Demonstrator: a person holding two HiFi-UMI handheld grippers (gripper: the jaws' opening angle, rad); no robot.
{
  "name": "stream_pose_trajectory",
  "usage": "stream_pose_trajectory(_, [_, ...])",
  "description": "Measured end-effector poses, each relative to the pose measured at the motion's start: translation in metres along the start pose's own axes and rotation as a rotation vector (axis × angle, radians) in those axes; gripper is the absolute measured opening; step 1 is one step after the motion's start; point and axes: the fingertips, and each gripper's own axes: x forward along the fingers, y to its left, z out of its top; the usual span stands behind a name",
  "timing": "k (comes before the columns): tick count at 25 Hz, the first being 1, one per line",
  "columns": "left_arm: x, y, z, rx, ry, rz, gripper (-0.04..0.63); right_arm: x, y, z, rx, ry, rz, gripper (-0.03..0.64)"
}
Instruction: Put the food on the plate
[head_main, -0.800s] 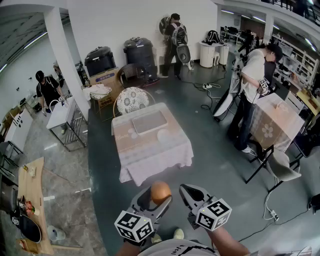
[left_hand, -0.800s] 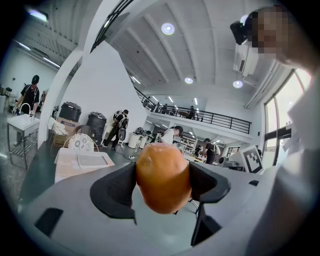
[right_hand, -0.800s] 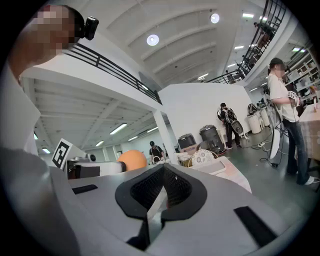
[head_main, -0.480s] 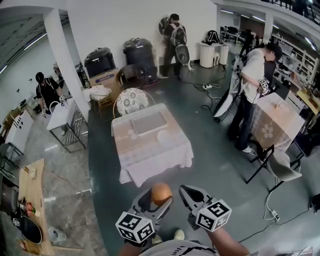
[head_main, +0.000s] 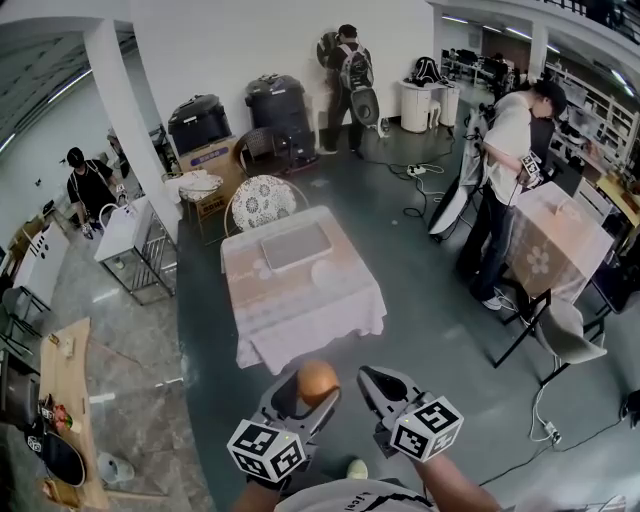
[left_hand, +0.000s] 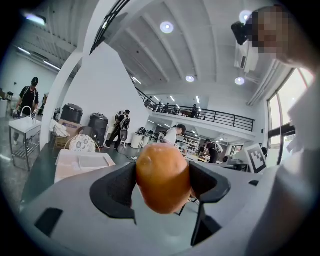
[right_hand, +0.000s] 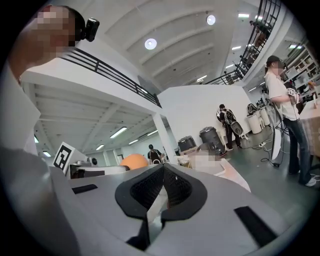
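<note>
An orange, egg-shaped piece of food (left_hand: 162, 176) sits between the two black pads of my left gripper (left_hand: 161, 182), which is shut on it. In the head view the food (head_main: 318, 381) shows at the tip of the left gripper (head_main: 305, 400), held low over the grey floor. My right gripper (head_main: 375, 392) hovers beside it, and in its own view the right gripper (right_hand: 162, 187) has its pads together with nothing in them. A white plate (head_main: 328, 272) lies on the cloth-covered table (head_main: 300, 300) ahead, next to a grey tray (head_main: 296, 244).
A lace-backed chair (head_main: 262, 200) stands behind the table. A person in white (head_main: 505, 160) stands by a second table (head_main: 560, 235) at the right, with a chair (head_main: 565, 335) near it. Bins and boxes (head_main: 240, 115) line the far wall. A wooden bench (head_main: 60, 410) is at the left.
The view has shifted slightly; the table sits a touch further left and the left gripper with the food has edged up a little. Both grips are unchanged.
</note>
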Motion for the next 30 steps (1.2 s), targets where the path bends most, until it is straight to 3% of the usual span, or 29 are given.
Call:
stream_pose_trajectory(8, [0.026, -0.004, 0.004, 0.017, 0.014, -0.003, 0.332, 0.000, -0.024, 0.010, 0.014, -0.017, -0.015, 0.015])
stream_pose_trajectory(15, [0.059, 0.019, 0.007, 0.012, 0.012, -0.016, 0.333, 0.023, -0.049, 0.009, 0.017, -0.007, -0.041, 0.015])
stream_pose_trajectory(30, [0.176, 0.136, 0.045, 0.045, 0.067, -0.087, 0.333, 0.157, -0.134, 0.044, 0.019, 0.000, -0.141, 0.015])
